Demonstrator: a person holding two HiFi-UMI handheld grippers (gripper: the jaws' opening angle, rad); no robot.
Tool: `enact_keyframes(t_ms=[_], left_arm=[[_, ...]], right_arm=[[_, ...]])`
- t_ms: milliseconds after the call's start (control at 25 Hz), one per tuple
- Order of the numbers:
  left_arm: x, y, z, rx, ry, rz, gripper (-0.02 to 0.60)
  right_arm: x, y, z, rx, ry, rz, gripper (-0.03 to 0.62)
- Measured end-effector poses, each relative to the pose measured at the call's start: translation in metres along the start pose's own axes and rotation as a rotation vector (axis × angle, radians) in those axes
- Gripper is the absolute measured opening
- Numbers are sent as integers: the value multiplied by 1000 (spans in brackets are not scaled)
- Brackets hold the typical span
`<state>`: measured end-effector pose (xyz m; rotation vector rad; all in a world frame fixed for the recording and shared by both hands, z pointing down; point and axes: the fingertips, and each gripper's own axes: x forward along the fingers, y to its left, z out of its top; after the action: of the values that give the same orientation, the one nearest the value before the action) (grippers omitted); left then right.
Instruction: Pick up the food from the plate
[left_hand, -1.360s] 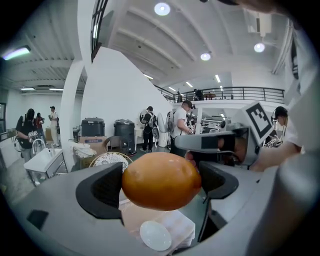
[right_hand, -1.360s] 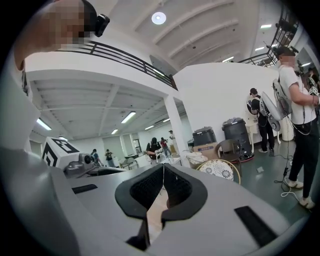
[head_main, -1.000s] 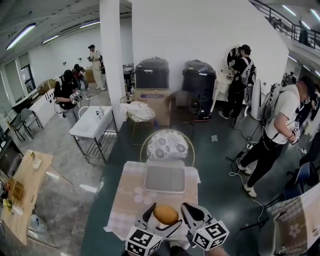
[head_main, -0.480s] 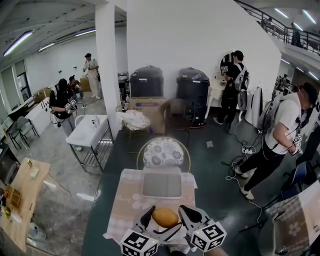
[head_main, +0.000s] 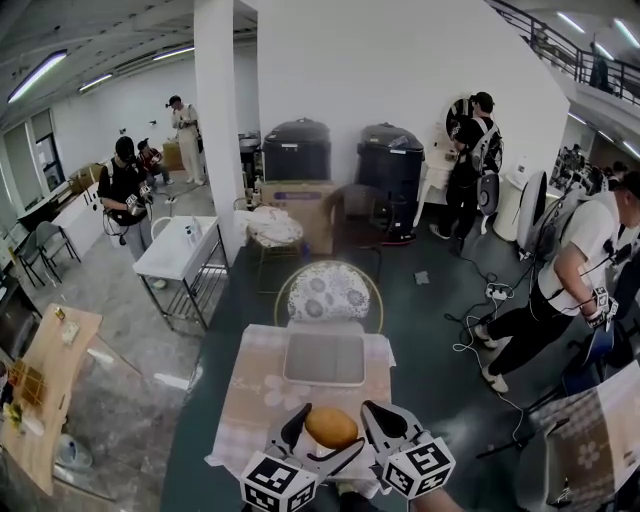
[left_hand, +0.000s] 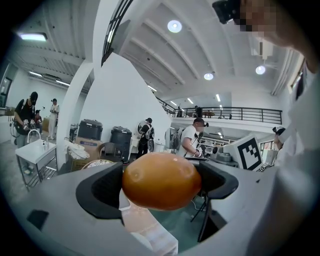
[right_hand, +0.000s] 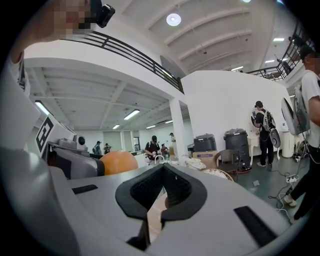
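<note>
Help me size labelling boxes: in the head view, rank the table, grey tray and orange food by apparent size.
1. table
2. grey tray
3. orange food, smallest even though the left claw holds it nearest the camera.

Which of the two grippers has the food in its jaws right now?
The left gripper: its jaws clamp the round orange-brown food. The right gripper has its jaws closed together with nothing between them.
</note>
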<state>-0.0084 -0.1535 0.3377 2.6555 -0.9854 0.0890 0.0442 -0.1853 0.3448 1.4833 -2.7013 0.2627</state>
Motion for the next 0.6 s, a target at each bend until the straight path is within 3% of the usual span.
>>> enact_keyframes(t_ms=[600], left_arm=[[15,5,-10,-17,27,16,460]], right_arm=[[1,-17,-12,18,24,-9,12]])
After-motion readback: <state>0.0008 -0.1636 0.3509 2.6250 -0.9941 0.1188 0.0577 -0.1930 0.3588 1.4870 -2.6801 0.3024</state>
